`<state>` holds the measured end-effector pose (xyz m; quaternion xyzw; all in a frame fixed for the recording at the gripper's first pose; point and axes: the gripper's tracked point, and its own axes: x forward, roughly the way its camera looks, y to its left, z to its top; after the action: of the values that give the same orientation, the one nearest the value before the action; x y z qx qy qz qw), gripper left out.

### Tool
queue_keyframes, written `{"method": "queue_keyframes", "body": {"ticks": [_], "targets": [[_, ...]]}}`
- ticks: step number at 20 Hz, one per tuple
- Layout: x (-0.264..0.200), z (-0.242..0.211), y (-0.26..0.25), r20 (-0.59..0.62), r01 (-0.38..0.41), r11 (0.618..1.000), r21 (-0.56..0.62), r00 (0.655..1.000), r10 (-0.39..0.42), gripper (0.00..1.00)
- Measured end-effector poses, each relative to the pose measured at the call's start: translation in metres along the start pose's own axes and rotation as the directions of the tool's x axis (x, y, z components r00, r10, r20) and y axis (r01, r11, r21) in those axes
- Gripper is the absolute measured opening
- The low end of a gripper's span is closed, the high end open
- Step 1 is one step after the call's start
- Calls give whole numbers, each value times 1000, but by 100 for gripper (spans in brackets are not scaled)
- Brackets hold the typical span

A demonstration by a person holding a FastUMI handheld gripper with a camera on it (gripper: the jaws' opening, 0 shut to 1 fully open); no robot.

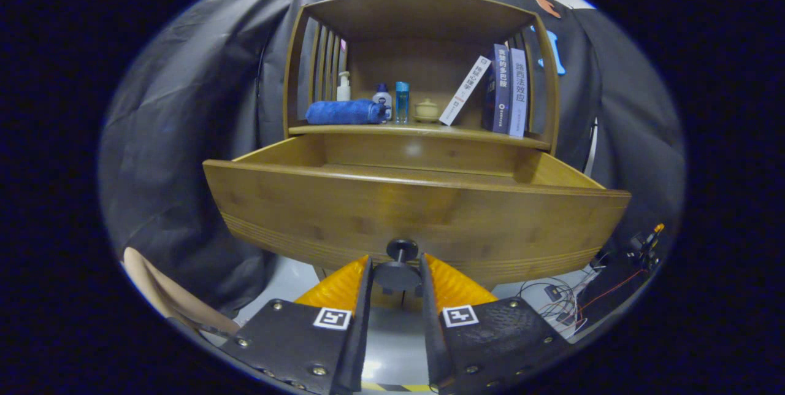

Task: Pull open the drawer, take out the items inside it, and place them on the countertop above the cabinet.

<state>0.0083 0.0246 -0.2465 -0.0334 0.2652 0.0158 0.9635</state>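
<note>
Between your fingers [397, 275] sits the drawer knob [399, 271], clamped from both sides. Pull straight back and level; the drawer [405, 211] already stands well out, its contents hidden below the worktop [423, 130].

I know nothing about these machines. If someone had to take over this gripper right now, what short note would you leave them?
Gripper: its fingers sit on either side of the round drawer knob, apparently clamped on it.
Drawer: already pulled well out from the wooden cabinet. Its inside is hidden behind the front panel, so I cannot tell what it holds.
Countertop: carries a rolled blue towel, small bottles, a little pot and books.
Left: let go of the knob, lift out whatever is in the drawer, set it on the countertop.
</note>
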Motion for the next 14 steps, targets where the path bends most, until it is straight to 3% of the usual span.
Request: {"method": "queue_keyframes", "body": {"ticks": [9, 14], "targets": [[-38, 124, -14, 270, 24, 999, -49, 963, -10, 39], [3, 174, -23, 250, 3, 998, -56, 968, 11, 75]]}}
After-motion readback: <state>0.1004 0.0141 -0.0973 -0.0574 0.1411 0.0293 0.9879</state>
